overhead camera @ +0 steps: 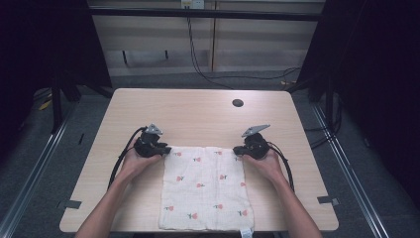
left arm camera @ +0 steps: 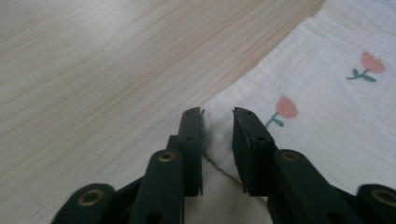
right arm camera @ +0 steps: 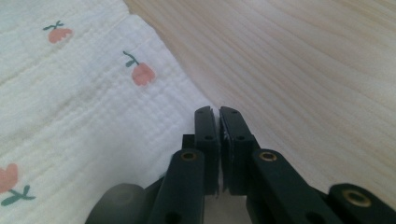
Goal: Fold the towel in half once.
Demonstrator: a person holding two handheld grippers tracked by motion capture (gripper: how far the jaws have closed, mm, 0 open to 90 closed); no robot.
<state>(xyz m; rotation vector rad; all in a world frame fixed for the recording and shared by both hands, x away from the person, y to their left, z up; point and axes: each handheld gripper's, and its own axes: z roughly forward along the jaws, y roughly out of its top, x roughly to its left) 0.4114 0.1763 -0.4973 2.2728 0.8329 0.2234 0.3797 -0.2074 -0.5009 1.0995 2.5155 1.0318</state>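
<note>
The right gripper [right arm camera: 218, 114] is clenched on the cloth's [overhead camera: 205, 186] far corner, while the left gripper [left arm camera: 217, 116] stands released, its corner lying between the jaws.

Flowered cloth [overhead camera: 205, 188] on wooden table [overhead camera: 198, 111]

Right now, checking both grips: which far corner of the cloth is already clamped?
The far right corner, in the right gripper, jaws shut on the cloth. The left gripper straddles its corner with a gap.
</note>
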